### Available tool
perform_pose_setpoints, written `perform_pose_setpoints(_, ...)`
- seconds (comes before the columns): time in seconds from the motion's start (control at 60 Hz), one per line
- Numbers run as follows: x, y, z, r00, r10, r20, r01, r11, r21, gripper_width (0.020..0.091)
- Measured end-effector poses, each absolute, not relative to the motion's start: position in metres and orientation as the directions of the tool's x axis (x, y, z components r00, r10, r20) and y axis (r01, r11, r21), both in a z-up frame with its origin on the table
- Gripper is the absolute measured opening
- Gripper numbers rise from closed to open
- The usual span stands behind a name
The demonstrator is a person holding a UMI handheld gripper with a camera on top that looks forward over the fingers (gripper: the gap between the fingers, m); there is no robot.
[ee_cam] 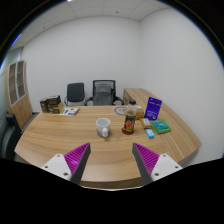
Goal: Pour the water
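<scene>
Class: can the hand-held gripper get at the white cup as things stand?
Probably yes. The hand-held gripper is open, and only bare table shows between its fingers and the cup. The bottle stands beside the cup, not in front.

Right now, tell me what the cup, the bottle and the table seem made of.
Cup: looks like white ceramic or plastic, opaque and smooth.
Bottle: apparently clear plastic or glass, amber contents showing through.
Table: wood-look laminate, grain visible.
Gripper: fingers open, empty.

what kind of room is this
Most likely an office or small meeting room: a large curved wooden desk, two office chairs against a plain white wall, and a bookshelf at the side. The gripper hangs open above the desk, holding nothing.
</scene>
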State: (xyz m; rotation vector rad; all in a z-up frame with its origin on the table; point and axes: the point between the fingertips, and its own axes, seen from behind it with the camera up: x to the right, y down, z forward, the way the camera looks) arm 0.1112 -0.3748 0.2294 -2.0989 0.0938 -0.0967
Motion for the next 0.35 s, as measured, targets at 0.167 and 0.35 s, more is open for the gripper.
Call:
perform_pose_setpoints(0.167, 0.108, -0.386, 0.233, 0.994, -0.106, 0.042, -0.018, -0.505, -0.863, 0.0857)
perform_pose_setpoints(0.35, 0.107, -0.385, 0.235, 0.993, -0.114, 0.031, -0.031, -0.509, -0.86, 0.0859)
